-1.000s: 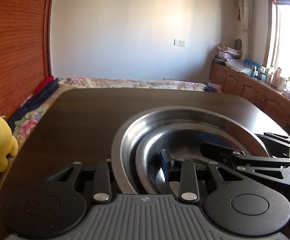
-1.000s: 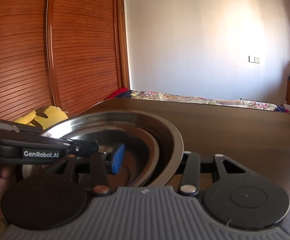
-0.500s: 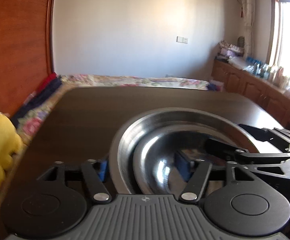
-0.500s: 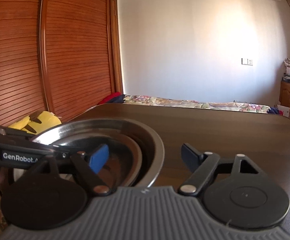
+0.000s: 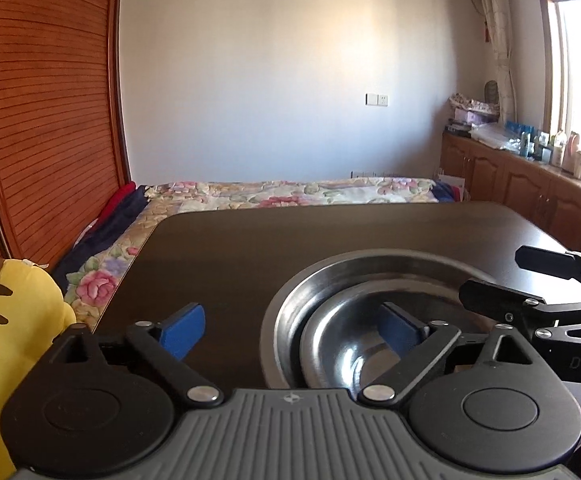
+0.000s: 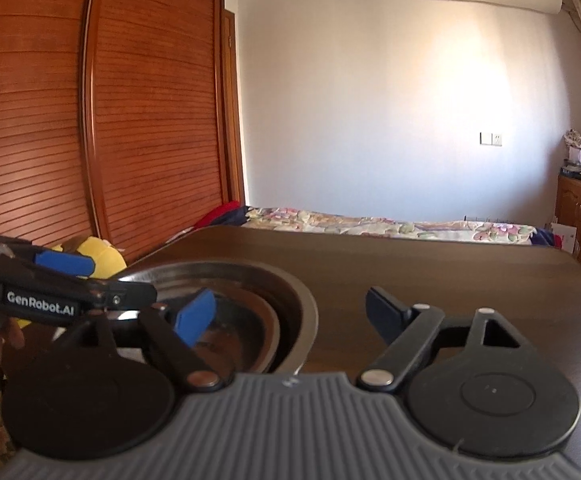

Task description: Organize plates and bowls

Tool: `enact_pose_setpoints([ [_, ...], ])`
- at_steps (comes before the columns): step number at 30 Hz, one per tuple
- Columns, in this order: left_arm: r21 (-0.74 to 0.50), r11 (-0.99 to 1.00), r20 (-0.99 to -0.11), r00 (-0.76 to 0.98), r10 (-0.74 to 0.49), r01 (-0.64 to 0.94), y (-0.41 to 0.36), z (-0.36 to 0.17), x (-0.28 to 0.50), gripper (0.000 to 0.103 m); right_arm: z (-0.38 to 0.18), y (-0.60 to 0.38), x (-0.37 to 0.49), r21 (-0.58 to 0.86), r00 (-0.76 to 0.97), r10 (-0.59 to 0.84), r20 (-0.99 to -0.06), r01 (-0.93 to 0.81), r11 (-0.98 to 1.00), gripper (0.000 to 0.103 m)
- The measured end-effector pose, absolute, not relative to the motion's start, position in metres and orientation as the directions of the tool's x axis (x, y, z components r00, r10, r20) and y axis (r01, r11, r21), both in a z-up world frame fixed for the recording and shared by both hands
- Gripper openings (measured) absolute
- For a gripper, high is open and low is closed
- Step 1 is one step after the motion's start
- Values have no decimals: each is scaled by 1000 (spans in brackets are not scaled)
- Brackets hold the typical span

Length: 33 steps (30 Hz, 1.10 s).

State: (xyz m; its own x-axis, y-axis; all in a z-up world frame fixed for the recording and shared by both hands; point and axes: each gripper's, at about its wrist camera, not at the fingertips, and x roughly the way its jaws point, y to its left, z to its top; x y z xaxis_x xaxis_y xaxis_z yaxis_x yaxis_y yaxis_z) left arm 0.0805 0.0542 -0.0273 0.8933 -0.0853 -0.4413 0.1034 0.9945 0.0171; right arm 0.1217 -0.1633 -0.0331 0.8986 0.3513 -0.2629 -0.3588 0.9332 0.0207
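A small steel bowl (image 5: 342,344) sits nested inside a larger steel bowl (image 5: 290,312) on the dark wooden table (image 5: 290,240). My left gripper (image 5: 290,326) is open, its fingers straddling the bowls' left rim without touching. My right gripper (image 6: 290,312) is open too, straddling the right rim of the large bowl (image 6: 298,304); the small bowl (image 6: 266,328) shows inside it. Each gripper appears in the other's view: the right one (image 5: 530,288) and the left one (image 6: 90,280).
A yellow plush toy (image 5: 14,320) lies left of the table beside a floral bed (image 5: 290,194). A wooden wardrobe (image 6: 90,120) stands on the left. Cabinets with bottles (image 5: 538,184) line the right wall.
Both grippers were shut on the bowls' rims a second ago; they have opened wide, let go, and drawn back slightly upward. The nested bowls rest on the table.
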Motion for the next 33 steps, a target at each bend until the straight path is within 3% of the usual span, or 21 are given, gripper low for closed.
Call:
enact_pose_setpoints([
  [6, 15, 994, -408, 908, -96, 111, 43, -15, 65, 103, -19, -177, 107, 14, 918, 321, -233, -327, 945, 103],
  [33, 92, 988, -329, 940, -88, 125, -24, 14, 1, 103, 21, -233, 50, 19, 977, 143, -156, -141, 990, 103],
])
